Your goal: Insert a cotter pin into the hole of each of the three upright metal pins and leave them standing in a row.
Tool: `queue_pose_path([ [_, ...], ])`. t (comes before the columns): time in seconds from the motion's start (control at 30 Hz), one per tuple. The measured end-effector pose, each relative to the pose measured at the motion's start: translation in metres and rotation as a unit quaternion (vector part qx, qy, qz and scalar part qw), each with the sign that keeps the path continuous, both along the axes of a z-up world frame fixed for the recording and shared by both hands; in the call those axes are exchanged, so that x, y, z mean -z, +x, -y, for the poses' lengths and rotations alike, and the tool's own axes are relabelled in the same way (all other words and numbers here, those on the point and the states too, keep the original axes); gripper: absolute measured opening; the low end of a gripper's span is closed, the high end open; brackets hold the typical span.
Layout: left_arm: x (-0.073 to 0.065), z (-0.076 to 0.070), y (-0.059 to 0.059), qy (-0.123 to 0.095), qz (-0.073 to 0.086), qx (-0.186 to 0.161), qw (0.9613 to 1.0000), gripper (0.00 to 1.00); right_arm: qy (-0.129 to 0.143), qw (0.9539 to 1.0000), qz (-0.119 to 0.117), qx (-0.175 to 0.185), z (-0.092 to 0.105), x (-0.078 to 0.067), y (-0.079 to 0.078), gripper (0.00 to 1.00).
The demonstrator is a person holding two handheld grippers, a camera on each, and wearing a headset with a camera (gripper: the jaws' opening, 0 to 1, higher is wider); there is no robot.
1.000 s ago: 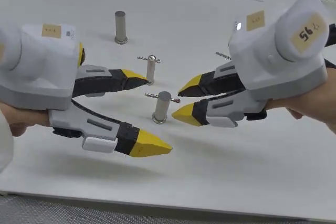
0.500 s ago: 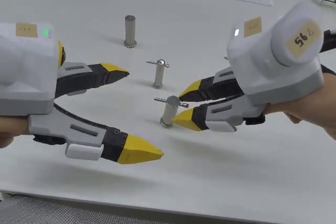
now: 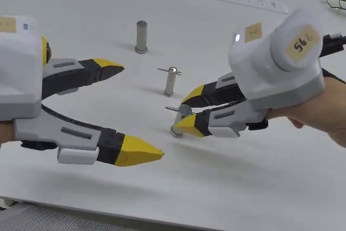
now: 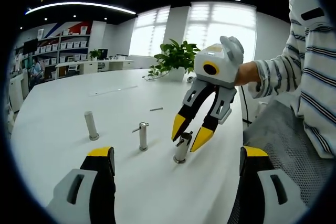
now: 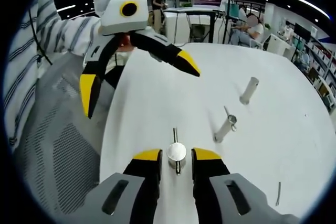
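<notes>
Jaws of R gripper flank nearest pin, gap each side

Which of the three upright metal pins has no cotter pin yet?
The far pin, at the back of the row: its top is bare. The middle pin and the near pin each carry one.

text: "56" or "95", rotated | on: tan sticker | right hand-held gripper
</notes>
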State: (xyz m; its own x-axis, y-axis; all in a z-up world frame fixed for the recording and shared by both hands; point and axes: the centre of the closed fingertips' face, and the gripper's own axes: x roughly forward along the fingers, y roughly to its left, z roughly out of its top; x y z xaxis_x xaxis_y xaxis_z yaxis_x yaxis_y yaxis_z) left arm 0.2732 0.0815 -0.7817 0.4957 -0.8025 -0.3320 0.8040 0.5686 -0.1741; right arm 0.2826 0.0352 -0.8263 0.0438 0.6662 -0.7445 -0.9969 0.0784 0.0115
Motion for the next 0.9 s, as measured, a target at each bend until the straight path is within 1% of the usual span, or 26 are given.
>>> queue_pose_path([
  [0.1, 0.001, -0.003, -0.001, 0.014, 0.003, -0.001, 0.9999, 1.00, -0.004, 1.0000, -0.001, -0.004, 0.000, 0.003, 0.000, 0.23],
  [0.17, 0.001, -0.004, -0.002, 0.017, 0.003, -0.001, 0.9998, 1.00, -0.006, 1.0000, -0.002, -0.007, 0.000, 0.003, 0.000, 0.21],
  [0.33, 0.003, -0.007, -0.005, 0.020, -0.001, -0.004, 0.9998, 1.00, -0.010, 0.9998, -0.004, -0.016, -0.001, 0.006, -0.002, 0.20],
  [0.43, 0.006, -0.011, -0.005, 0.021, -0.005, -0.013, 0.9997, 1.00, -0.013, 0.9997, -0.001, -0.018, -0.002, 0.007, -0.002, 0.17],
  [0.5, 0.009, -0.013, -0.006, 0.026, -0.007, -0.015, 0.9995, 1.00, -0.013, 0.9997, -0.001, -0.018, -0.002, 0.008, -0.001, 0.16],
  [0.57, 0.011, -0.015, -0.007, 0.032, -0.009, -0.016, 0.9993, 1.00, -0.018, 0.9997, -0.006, -0.018, -0.001, 0.009, -0.001, 0.16],
  [0.6, 0.012, -0.016, -0.007, 0.035, -0.010, -0.017, 0.9992, 1.00, -0.021, 0.9996, -0.004, -0.020, 0.000, 0.010, -0.001, 0.16],
  [0.7, 0.014, -0.018, -0.007, 0.040, -0.011, -0.020, 0.9990, 1.00, -0.019, 0.9996, -0.006, -0.021, 0.000, 0.009, -0.001, 0.16],
  [0.77, 0.015, -0.019, -0.007, 0.042, -0.013, -0.021, 0.9988, 1.00, -0.019, 0.9995, -0.007, -0.023, 0.000, 0.009, -0.001, 0.16],
  [0.83, 0.017, -0.019, -0.009, 0.043, -0.022, -0.019, 0.9987, 1.00, -0.020, 0.9995, -0.010, -0.023, 0.000, 0.009, -0.001, 0.15],
  [0.9, 0.018, -0.019, -0.009, 0.045, -0.022, -0.019, 0.9985, 1.00, -0.024, 0.9993, -0.004, -0.029, 0.001, 0.009, 0.000, 0.15],
])
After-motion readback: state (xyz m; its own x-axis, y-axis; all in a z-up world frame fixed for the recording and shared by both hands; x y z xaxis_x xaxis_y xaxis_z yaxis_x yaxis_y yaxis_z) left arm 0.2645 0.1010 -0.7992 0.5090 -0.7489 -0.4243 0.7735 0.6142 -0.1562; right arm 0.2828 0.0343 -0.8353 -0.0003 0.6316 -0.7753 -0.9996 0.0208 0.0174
